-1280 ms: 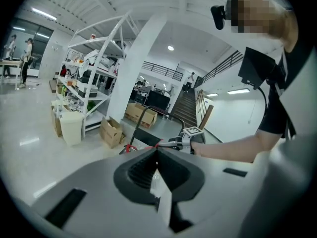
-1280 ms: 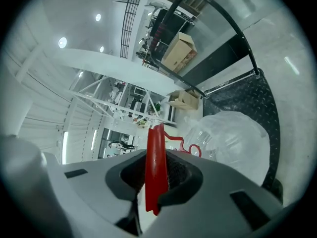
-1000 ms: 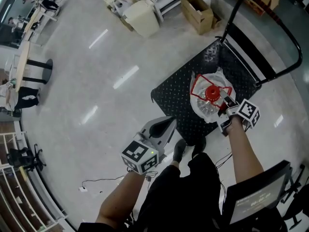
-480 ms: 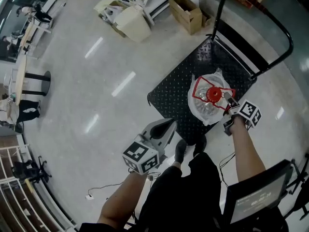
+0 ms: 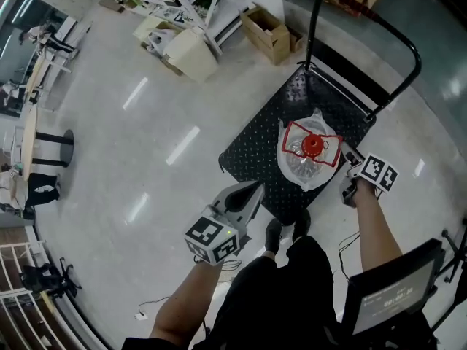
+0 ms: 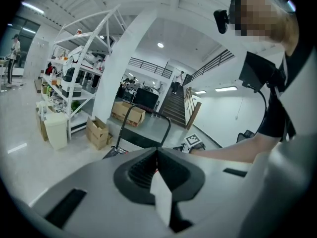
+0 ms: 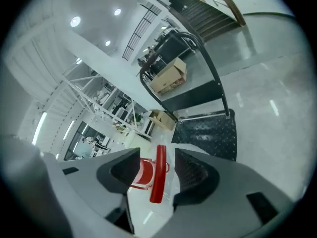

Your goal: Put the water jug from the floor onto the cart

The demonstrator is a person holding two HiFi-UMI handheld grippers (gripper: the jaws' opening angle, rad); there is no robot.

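Standing by the cart's (image 5: pixel 252 155) near edge, the jug (image 5: pixel 310 159) has bare deck beyond. Right gripper's (image 7: pixel 157 165) jaws have just spread wide, with the handle (image 7: pixel 159 178) loose between them. Left gripper's (image 6: pixel 155 157) jaws are together and empty.

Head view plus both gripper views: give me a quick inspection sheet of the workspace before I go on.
Surface: black checker-plate cart deck, bare apart from the jug; glossy grey floor around it.
Job's things: water jug stands upright on the cart deck.
Clutter: open cardboard box and white bin on the floor beyond the cart.
Grippers: left gripper shut, empty, away from the jug; right gripper open, jaws just been opening, the jug's red handle between them, pads off it.
Cables: thin cable with a plug on the floor behind the person.
Surroundings: white shelving rack; tables far left.
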